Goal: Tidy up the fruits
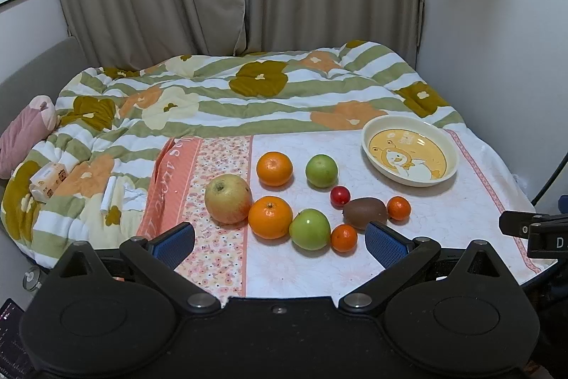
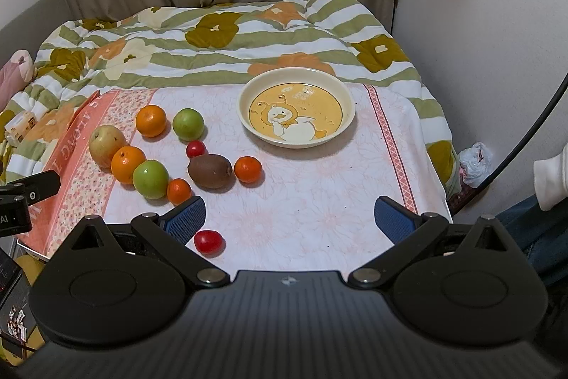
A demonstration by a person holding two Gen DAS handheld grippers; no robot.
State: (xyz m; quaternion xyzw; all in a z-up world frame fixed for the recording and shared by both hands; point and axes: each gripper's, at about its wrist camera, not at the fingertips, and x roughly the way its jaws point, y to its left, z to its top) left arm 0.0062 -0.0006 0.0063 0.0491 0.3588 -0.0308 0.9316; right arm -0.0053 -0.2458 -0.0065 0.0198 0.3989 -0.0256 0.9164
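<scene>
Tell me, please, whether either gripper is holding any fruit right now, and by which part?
Nothing is held. The left gripper and right gripper are both open and empty; the fruit lies on the cloth, and the plate is bare.

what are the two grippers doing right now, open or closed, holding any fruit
Left gripper: open, holding nothing; fruit lies on the cloth ahead of it.
Right gripper: open, holding nothing.

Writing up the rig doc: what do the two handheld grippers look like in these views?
Both match: the left gripper and right gripper have matte black bodies with two round housings, black linkage arms on silver pivot bolts, and blue ribbed pads on the jaws. A white sleeve shows at the right edge.
</scene>
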